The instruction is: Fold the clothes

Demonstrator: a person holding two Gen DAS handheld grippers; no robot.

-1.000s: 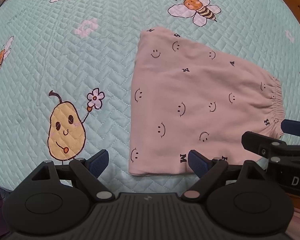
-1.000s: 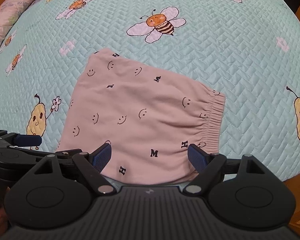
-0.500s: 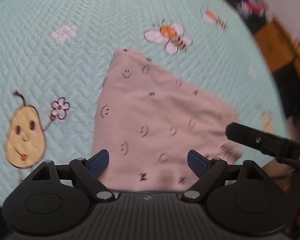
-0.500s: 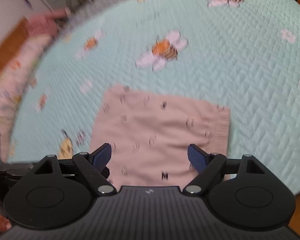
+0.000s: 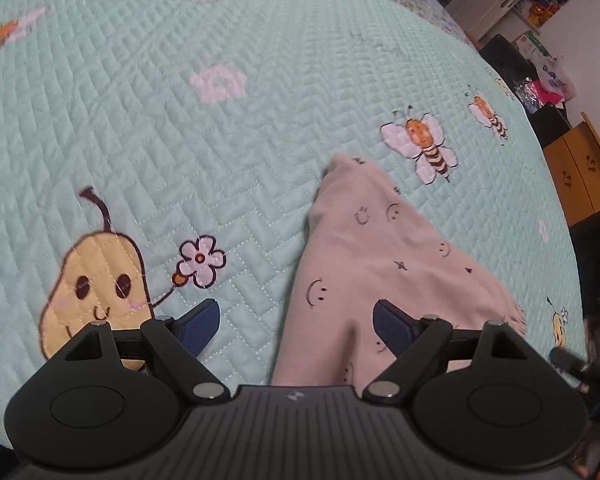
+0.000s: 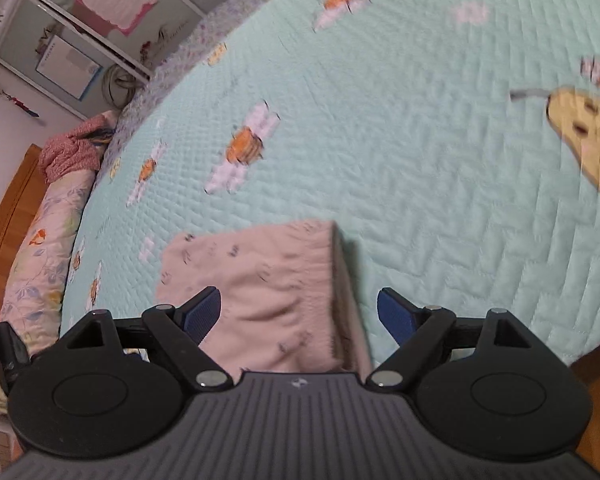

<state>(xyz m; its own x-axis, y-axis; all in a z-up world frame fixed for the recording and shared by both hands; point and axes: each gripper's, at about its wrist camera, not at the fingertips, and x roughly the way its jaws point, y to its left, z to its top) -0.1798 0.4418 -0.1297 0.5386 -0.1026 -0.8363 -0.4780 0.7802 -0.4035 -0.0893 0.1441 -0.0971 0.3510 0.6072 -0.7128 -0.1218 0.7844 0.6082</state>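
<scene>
A mint quilted bedspread (image 5: 260, 128) carries the folded pink shorts (image 5: 380, 264), which lie right of its pear picture (image 5: 96, 280). Only the right wrist view shows the pillow (image 6: 44, 240) and the shorts' elastic waistband. The left claw (image 5: 296, 322) and right claw (image 6: 298, 314) both stand apart over the shorts, gripping nothing.

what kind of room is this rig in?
Most likely a bedroom: a quilted bedspread with bees and pears covers a bed, a floral pillow lies against a wooden headboard, and cupboard doors stand behind.
</scene>
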